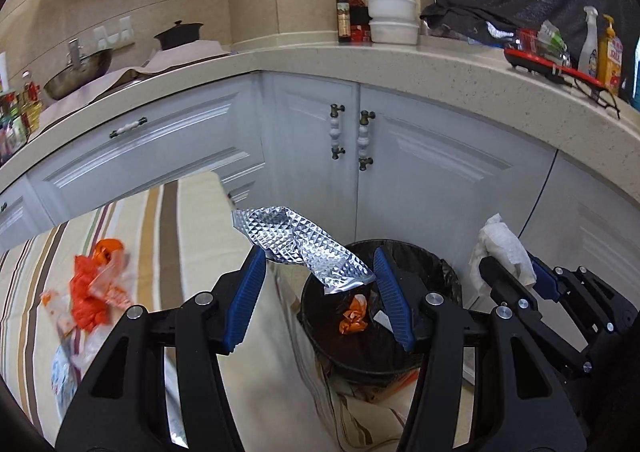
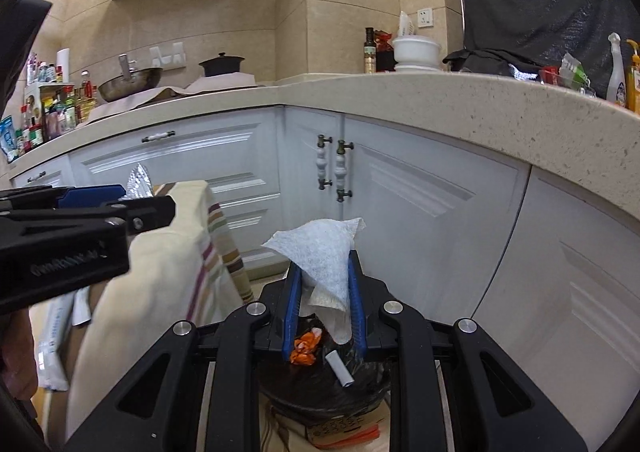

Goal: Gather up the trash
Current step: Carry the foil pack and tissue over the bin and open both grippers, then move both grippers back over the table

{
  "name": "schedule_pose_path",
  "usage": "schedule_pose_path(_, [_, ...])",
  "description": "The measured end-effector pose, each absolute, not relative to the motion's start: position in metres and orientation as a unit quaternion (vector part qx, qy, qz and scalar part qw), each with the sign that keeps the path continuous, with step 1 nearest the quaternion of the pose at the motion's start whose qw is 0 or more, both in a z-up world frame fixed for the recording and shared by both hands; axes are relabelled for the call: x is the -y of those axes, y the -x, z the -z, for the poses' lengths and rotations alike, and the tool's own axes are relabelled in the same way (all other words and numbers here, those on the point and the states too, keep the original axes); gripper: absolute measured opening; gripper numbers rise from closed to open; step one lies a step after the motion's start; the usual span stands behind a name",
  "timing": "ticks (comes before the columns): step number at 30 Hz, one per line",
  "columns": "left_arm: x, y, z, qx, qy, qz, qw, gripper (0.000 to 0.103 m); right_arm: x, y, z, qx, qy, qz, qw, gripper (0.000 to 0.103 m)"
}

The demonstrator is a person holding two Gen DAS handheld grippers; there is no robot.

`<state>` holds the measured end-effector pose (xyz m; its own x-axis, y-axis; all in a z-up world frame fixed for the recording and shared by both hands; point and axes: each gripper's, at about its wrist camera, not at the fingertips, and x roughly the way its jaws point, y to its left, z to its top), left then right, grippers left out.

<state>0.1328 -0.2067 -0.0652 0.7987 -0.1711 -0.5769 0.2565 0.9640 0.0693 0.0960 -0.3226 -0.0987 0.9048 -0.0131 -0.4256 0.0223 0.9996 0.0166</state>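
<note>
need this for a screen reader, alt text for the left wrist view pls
The open left gripper hangs above a black-lined trash bin, a crinkled silver foil sheet loose between its fingers. The right gripper beside it grips a white paper towel; orange wrappers lie on the striped tablecloth.

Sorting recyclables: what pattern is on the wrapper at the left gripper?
Silver foil wrapper, embossed with a diamond quilt pattern; clearest in the left wrist view.

Foil wrapper (image 1: 298, 242): shiny silver, embossed diamond texture
Paper towel (image 2: 326, 252): white, soft, matt, crumpled
Bin liner (image 1: 420, 252): black glossy plastic film
Tablecloth (image 1: 188, 228): striped matt cloth
Countertop (image 1: 400, 64): speckled smooth stone
Gripper pads (image 1: 392, 300): blue, ribbed
</note>
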Motion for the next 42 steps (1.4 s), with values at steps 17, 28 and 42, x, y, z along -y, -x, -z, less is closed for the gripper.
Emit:
schedule_pose_path(17, [0.238,-0.205,0.110,-0.354,-0.093,0.081,0.927,0.074,0.359,-0.141,0.129,-0.235,-0.043,0.037,0.970,0.056])
schedule_pose_path(28, [0.181,-0.156,0.070,-0.330,-0.065,0.084,0.938,0.074,0.322,-0.100,0.100,-0.230,-0.038,0.018,0.972,0.056])
schedule_pose_path(42, [0.010,-0.063,0.063,-0.330,-0.012,-0.027,0.944,0.074,0.191,-0.050,0.086,-0.235,-0.009,-0.111,0.965,0.056])
